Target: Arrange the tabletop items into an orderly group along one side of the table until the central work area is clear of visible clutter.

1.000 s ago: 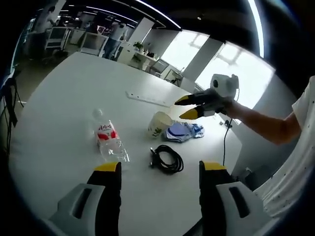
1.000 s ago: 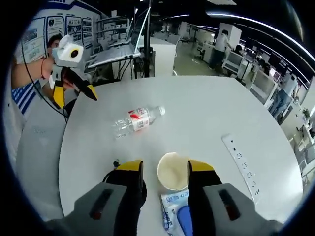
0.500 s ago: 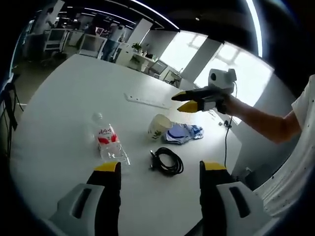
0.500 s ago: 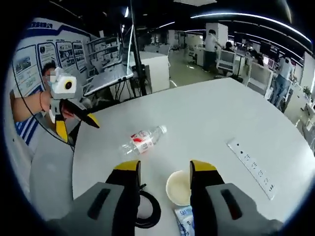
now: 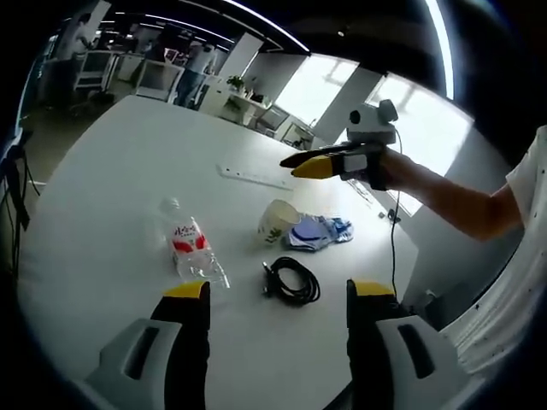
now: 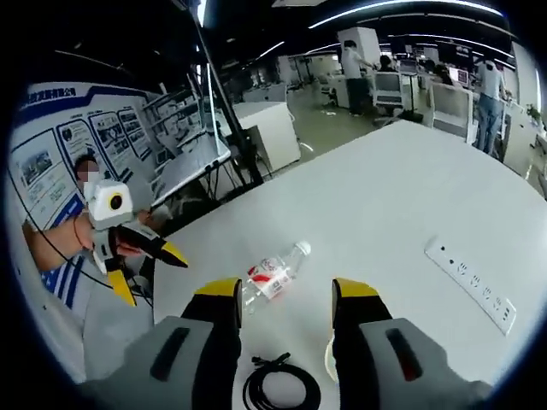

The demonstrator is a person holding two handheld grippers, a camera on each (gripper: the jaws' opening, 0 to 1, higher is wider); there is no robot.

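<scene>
The wide round white table (image 5: 111, 162) has plenty of bare surface toward its far edge. A clear plastic water bottle with a red label (image 5: 190, 248) lies on its side ahead of the open, empty left gripper (image 5: 278, 295), cap pointing away. The right gripper (image 5: 301, 164) hovers above the white paper cup (image 5: 276, 221), beside a coiled black cable (image 5: 292, 279), a blue-and-white packet (image 5: 318, 231) and a white power strip (image 5: 255, 175); its jaws look nearly together there, yet stand parted and empty in the right gripper view.

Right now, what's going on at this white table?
A person holds a hand-held gripper in each hand above a white table; both are open and empty. The right hand-held gripper hovers over the paper cup. Scattered on the table lie a plastic water bottle, a coiled black cable, a blue-and-white packet and a power strip. Nothing is grouped yet.
</scene>
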